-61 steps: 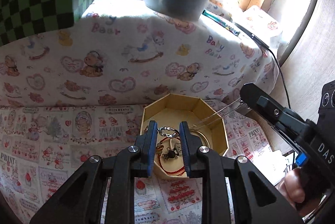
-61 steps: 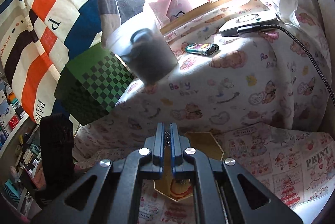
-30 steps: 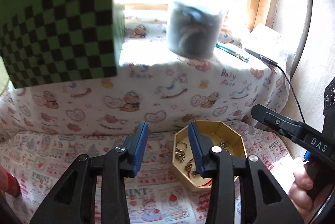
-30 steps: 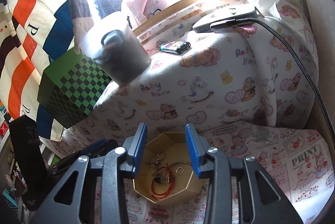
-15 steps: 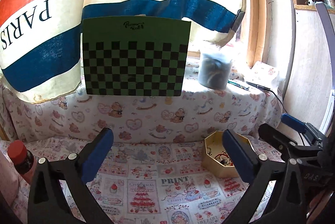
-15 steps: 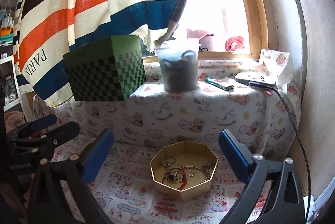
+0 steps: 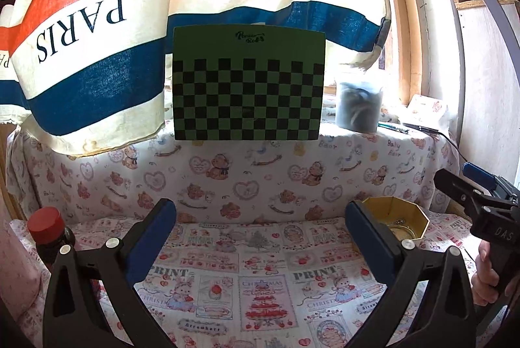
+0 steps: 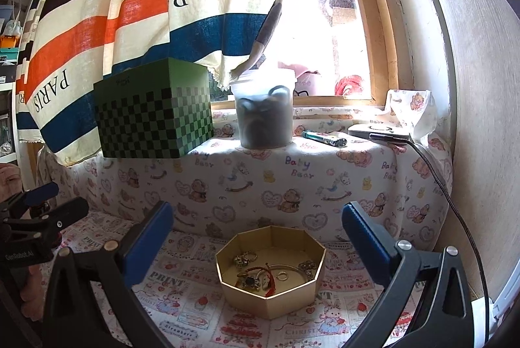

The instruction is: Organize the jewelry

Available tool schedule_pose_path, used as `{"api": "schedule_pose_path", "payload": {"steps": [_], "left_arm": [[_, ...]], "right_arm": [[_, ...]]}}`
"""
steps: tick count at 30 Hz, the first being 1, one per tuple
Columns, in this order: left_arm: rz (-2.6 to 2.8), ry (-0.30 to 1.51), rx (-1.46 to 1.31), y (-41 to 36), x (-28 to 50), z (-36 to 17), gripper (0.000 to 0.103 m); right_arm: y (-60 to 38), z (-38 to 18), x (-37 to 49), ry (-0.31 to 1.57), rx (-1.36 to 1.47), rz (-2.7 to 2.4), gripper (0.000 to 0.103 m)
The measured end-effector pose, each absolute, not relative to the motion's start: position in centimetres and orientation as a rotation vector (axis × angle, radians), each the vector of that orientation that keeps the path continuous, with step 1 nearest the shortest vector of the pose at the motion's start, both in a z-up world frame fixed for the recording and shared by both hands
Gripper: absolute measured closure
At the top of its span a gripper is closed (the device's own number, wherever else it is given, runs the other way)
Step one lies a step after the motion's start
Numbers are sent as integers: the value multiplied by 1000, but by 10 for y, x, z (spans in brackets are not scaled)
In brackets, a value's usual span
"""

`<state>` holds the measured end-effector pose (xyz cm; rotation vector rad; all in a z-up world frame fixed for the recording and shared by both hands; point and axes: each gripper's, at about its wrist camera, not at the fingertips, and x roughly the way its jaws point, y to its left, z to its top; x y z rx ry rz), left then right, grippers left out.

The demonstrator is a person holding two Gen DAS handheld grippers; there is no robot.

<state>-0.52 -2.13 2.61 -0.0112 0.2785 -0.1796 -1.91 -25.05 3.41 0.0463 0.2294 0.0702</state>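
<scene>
Gold tray [image 8: 271, 291] sits on the printed cloth [image 7: 260, 276], close to the step up to the ledge [image 8: 325, 179] and toward the cloth's right end. Inside it: key rings, a plain ring, a bangle, a red cord and some small charms, all jumbled. Up on the ledge a lidded tub [image 8: 263, 113] holds something dark, can't tell what, with a green checkered box [image 8: 152, 117] just left of it. Left gripper [image 7: 260, 237] and right gripper [image 8: 256, 237] both have jaws spread wide, having just been opening, nothing between them.
</scene>
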Motion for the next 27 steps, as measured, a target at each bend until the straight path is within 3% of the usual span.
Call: {"api": "schedule_pose_path", "payload": {"steps": [6,16,27], "left_arm": [[-116,203,-6,-18,-14,20,0],[-48,300,30,-24,4,12,0],[-42,266,33,-23,-4,15,0]], "right_arm": [[-245,29,-19,228,7,47,0],[-244,20,-8,307,12,26,0],[-243,18,-7,319,2,20,0]]}}
